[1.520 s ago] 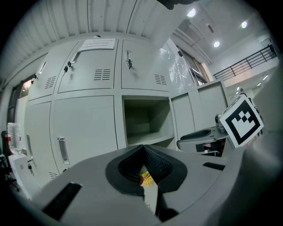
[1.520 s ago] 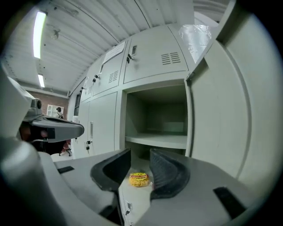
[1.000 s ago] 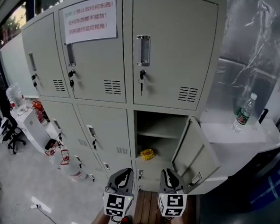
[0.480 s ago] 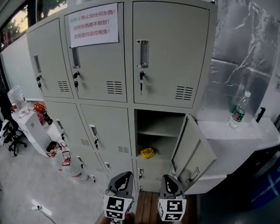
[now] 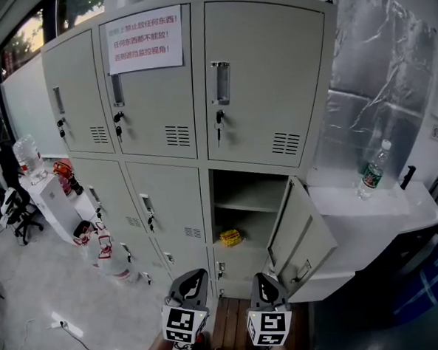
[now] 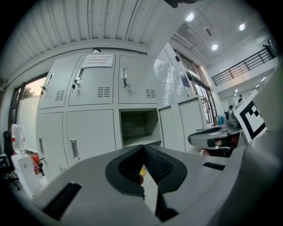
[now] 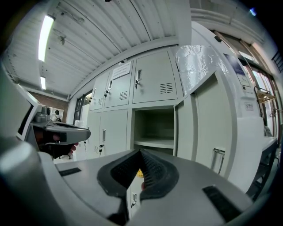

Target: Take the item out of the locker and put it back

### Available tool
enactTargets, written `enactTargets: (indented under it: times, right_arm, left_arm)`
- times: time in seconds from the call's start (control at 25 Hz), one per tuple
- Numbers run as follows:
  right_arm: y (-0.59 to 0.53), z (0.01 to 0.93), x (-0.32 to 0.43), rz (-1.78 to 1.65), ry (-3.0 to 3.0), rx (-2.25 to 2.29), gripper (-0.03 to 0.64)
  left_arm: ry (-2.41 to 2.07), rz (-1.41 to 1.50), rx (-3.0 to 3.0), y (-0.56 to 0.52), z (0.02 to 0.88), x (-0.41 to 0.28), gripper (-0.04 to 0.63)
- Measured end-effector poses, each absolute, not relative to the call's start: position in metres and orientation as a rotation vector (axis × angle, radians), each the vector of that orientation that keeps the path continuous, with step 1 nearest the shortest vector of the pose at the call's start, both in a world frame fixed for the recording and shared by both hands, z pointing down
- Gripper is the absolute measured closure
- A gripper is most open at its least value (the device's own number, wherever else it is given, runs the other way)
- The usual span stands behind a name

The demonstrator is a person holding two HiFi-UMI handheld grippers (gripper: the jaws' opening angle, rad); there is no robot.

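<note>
left gripper [image 6: 143, 146]: jaws closed, tips together, nothing held. it sits nearest the camera, in front of the open compartment [image 5: 243, 188] and below it in the head view, pointing roughly level at it.

right gripper [image 7: 140, 151]: jaws closed, pads meeting, nothing held. it sits just beside the left gripper, likewise in front of the open compartment and well apart from it.

wooden boards [image 5: 229, 324]: on the floor under both grippers, in front of the open compartment.

door [image 5: 302, 229]: hinged at the open compartment's right edge and swung outward to the right.

yellow item [image 5: 232, 238]: lies on the floor of the open compartment, under its inner shelf [image 5: 252, 207], toward the left wall. neither gripper touches it.

locker doors left of and above the open compartment: all shut, with keys [image 5: 219, 130] hanging in the locks of those above.

paper notice [image 5: 145, 40]: fixed to a top-row door, above and left of the open compartment.

tabletop [image 5: 387, 203]: white, right of the open compartment, beyond the door. a clear water bottle [image 5: 372, 169] stands upright on it.

silver sheeting [image 5: 379, 72]: covers the wall up and right of the open compartment.
</note>
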State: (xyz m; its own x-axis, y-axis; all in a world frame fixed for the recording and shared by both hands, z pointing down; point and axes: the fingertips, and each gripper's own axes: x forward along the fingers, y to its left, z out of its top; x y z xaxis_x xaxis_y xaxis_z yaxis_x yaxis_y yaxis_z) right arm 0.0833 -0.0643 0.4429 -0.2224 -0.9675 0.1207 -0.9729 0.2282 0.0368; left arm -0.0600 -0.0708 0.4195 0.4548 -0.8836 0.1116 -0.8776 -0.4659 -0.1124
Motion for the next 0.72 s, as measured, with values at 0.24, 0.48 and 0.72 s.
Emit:
enactTargets:
  times: [0.24, 0.48, 0.72]
  right_arm:
    - [-0.0618, 0.4416, 0.0838, 0.068, -2.367, 1.884, 0.600]
    - [-0.0605, 0.4422, 0.0835, 0.064, -2.371, 1.879, 0.600]
    - [-0.0611, 0.4423, 0.0866, 0.068, -2.368, 1.880, 0.600]
  left_arm:
    - [1.598, -0.240, -2.652, -0.0690, 0.4203, -0.0580, 0.572]
    - [1.597, -0.244, -2.655, -0.0688, 0.4221, -0.0565, 0.572]
    - [1.592, -0.244, -2.654, -0.0710, 0.4218, -0.0550, 0.572]
